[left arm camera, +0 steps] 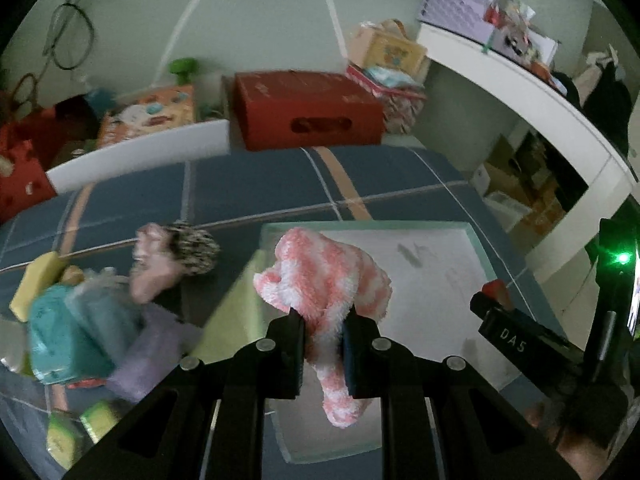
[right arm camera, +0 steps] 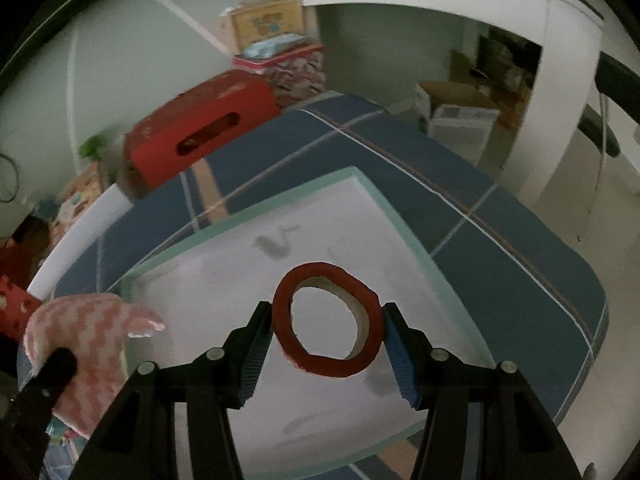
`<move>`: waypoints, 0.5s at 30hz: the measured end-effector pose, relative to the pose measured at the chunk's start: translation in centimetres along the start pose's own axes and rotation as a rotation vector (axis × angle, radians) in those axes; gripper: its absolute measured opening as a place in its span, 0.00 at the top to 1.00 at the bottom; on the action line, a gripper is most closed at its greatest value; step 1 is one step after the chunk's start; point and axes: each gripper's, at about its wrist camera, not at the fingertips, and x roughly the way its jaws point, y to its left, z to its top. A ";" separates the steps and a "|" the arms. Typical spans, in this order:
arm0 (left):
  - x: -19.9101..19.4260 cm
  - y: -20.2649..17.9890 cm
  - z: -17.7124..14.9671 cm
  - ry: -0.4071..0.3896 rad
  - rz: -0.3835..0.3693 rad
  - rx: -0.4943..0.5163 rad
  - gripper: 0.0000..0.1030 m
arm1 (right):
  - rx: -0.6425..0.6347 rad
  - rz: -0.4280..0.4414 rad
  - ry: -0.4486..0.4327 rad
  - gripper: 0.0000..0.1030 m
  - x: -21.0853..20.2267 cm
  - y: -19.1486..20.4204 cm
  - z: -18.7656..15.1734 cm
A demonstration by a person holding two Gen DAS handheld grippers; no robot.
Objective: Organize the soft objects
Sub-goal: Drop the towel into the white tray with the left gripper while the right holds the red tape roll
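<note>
My left gripper (left arm camera: 323, 322) is shut on a fluffy pink and white sock (left arm camera: 332, 280) and holds it above the left edge of a shallow white tray with a pale green rim (left arm camera: 476, 236). The sock (right arm camera: 88, 344) also shows at the left of the right wrist view. My right gripper (right arm camera: 326, 330) is shut on a red soft ring (right arm camera: 326, 320) and holds it over the tray's white floor (right arm camera: 248, 280). The right gripper also shows at the right edge of the left wrist view (left arm camera: 496, 296). A pile of soft things (left arm camera: 100, 320) lies on the bed, left of the tray.
The tray sits on a blue plaid bedspread (left arm camera: 260, 188). A red cardboard box (left arm camera: 308, 112) stands at the bed's far end, with toy boxes (left arm camera: 148, 116) beside it. A white desk (left arm camera: 520, 84) curves along the right. The floor (right arm camera: 600, 240) lies beyond the bed's right edge.
</note>
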 end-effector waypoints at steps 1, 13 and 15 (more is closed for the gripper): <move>0.6 -0.7 0.0 0.010 -0.007 0.009 0.85 | 0.009 -0.004 0.007 0.44 0.3 -0.3 -0.1; 7.3 -4.0 0.7 0.088 0.000 0.056 0.83 | 0.076 -0.073 0.087 0.44 3.4 -3.1 0.0; 8.4 -3.7 0.6 0.108 0.020 0.050 0.83 | 0.073 -0.077 0.098 0.44 3.7 -3.2 0.0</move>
